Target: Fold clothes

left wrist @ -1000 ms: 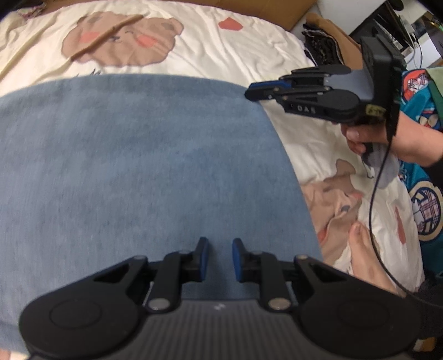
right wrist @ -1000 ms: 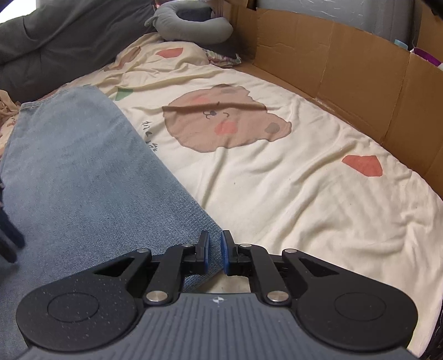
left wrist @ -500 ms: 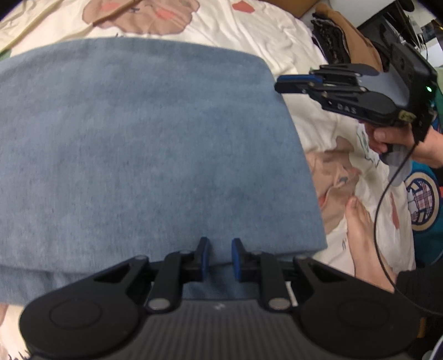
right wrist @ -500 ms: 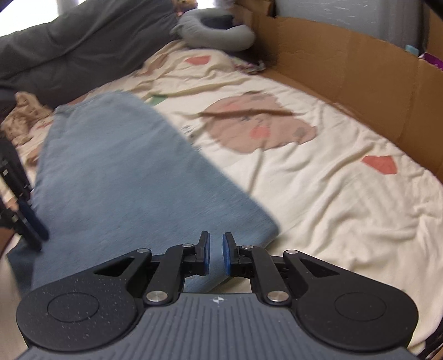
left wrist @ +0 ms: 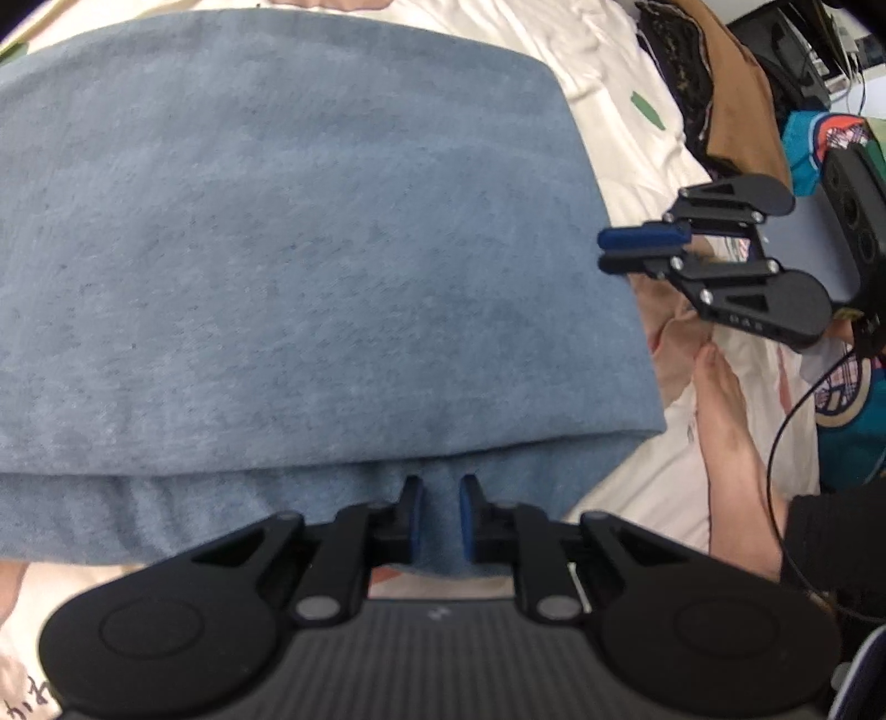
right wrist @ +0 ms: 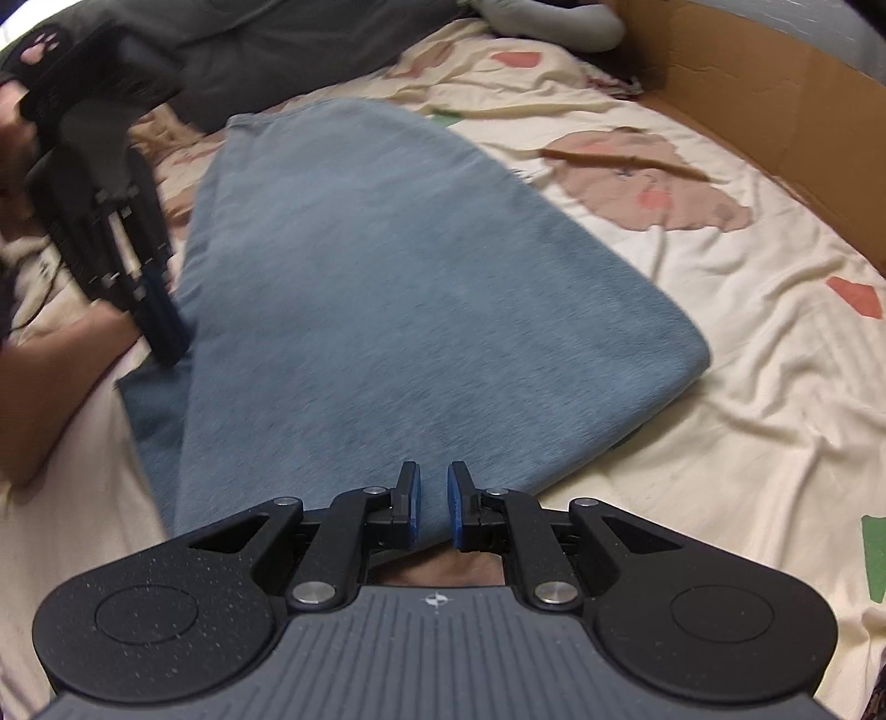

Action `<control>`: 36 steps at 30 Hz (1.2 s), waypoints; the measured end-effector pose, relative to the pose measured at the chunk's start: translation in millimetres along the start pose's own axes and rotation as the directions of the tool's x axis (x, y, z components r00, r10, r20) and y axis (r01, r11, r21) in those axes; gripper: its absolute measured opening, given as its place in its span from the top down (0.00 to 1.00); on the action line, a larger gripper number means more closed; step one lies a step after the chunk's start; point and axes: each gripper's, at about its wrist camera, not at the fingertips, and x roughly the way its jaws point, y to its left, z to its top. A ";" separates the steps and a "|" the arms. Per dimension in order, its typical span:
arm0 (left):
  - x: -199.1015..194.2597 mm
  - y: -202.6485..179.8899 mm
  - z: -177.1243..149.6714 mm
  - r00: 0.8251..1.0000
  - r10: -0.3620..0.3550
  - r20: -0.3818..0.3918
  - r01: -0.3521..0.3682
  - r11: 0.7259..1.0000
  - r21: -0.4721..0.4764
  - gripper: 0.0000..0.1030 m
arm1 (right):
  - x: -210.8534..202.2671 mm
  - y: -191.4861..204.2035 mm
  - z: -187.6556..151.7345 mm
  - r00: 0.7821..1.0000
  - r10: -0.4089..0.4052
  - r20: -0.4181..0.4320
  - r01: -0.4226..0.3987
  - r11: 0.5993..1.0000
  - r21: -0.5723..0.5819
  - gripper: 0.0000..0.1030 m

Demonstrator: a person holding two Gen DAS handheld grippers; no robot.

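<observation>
Hovering over the folded cloth (left wrist: pixel 310 266), both grippers — left (left wrist: pixel 438 512), right (right wrist: pixel 431 498) — sit slightly parted, clamping nothing; a careless snag could drag the top layer askew.

Looks like somebody's bedroom, pretty lived-in. Everything sits on a bed with a cream bedsheet (right wrist: pixel 720 387) printed with cartoon bears and little red and green shapes, rumpled all over. At the upper right of the right wrist view a flattened cardboard panel (right wrist: pixel 775 94) lines the bed edge. At the top there's a grey neck pillow (right wrist: pixel 554 22), and a dark grey blanket (right wrist: pixel 266 61) bunched at the upper left. In the left wrist view, a bare foot (left wrist: pixel 725 432) rests on the sheet at the right, and the upper right corner shows a heap of clothes (left wrist: pixel 714 83) plus some cables and dark gear, too blurry to name.
</observation>
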 end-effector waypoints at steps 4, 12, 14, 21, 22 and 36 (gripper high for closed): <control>2.7 -1.8 -0.2 1.000 -0.017 -0.025 0.017 1.000 0.001 0.87 | -2.2 9.7 -3.6 0.999 0.030 -0.020 -0.031 0.999 -0.028 0.89; 15.7 -1.9 -5.5 0.996 -0.035 -0.077 0.036 0.999 0.004 0.87 | -5.7 28.8 -13.8 0.994 0.087 -0.068 -0.092 0.994 -0.067 0.89; 17.2 -1.3 -5.9 0.997 -0.032 -0.076 0.032 0.999 0.003 0.86 | -5.8 31.8 -16.1 0.992 0.096 -0.077 -0.102 0.992 -0.073 0.89; 18.3 -1.1 -5.5 0.997 -0.025 -0.077 0.026 1.000 0.011 0.86 | -14.3 41.2 -17.0 0.989 0.132 -0.070 -0.139 0.985 -0.101 0.89; 18.2 -0.5 -5.0 0.997 -0.028 -0.079 0.029 1.000 0.007 0.87 | -14.4 43.0 -17.1 0.988 0.137 -0.074 -0.144 0.984 -0.104 0.88; -23.4 0.8 13.3 0.994 -0.060 0.095 0.062 0.998 -0.025 0.85 | -17.0 50.7 -20.8 0.977 0.200 -0.079 -0.208 0.971 -0.119 0.89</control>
